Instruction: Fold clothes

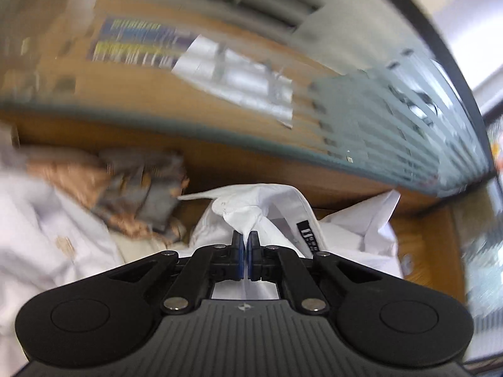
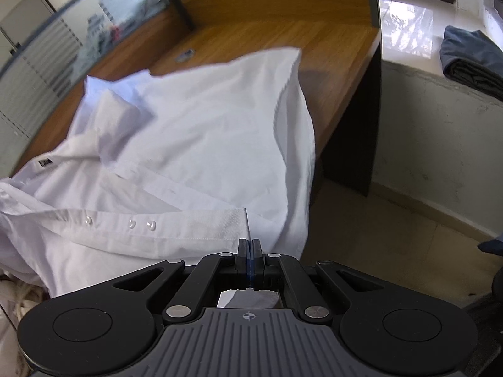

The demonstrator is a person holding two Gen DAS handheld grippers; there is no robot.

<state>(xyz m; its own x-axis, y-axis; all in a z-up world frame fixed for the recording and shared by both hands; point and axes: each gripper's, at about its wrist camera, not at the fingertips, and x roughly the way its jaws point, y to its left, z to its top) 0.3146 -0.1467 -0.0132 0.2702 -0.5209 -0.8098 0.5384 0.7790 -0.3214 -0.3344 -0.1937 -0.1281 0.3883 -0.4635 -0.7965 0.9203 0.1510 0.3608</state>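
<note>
A white button-up shirt [image 2: 204, 132] lies spread over the wooden table [image 2: 267, 34], its button placket [image 2: 130, 223] running toward my right gripper [image 2: 249, 243]. That gripper is shut on the shirt's bottom hem at the placket corner, with white cloth showing under the jaws. In the left wrist view the same shirt [image 1: 283, 201] is bunched up near its collar and black label [image 1: 309, 235]. My left gripper [image 1: 246, 235] is shut on a pinched fold of it that stands up between the pads. The left view is blurred.
A heap of brown and grey patterned clothes [image 1: 135, 188] and a pale garment [image 1: 41, 226] lie left of the shirt. A frosted glass partition [image 1: 393, 119] backs the table. The table's right edge [image 2: 345, 94] drops to the floor. A dark folded garment [image 2: 468, 56] rests on the windowsill.
</note>
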